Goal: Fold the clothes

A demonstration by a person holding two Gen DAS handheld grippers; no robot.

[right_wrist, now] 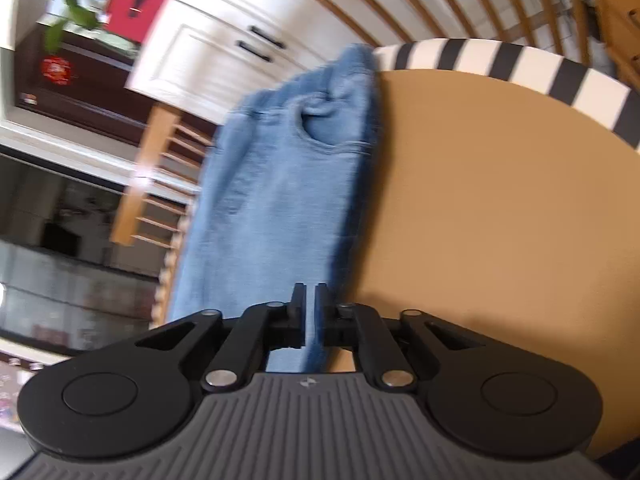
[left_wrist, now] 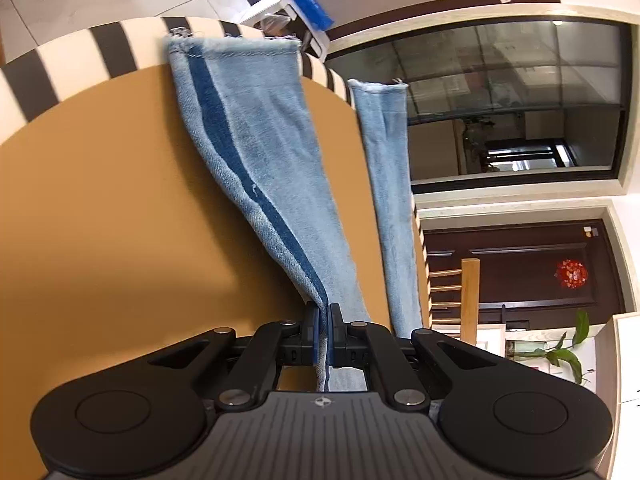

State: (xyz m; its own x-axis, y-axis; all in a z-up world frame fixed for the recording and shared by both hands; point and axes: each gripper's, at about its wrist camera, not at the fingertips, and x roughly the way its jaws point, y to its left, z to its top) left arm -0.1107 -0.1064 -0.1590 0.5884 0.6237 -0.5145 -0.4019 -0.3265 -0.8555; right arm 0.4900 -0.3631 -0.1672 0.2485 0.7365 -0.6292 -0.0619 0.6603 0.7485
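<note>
No writing can be read. The left gripper [left_wrist: 323,320] is clamped on light blue denim jeans [left_wrist: 260,152], whose frayed-hemmed legs stretch across the orange table [left_wrist: 100,200]. The right gripper [right_wrist: 311,300] pinches the blurred waist end, draped off the table's striped edge [right_wrist: 520,60].

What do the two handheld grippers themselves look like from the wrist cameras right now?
Both look alike. The left gripper and the right gripper each have two slim black fingers on black linkage arms with silver pivot pins. Behind sit two round black housings beside a grey ribbed plate with a small round emblem. The left one's finger pads look blue. No cables, hands or sleeves show.
</note>
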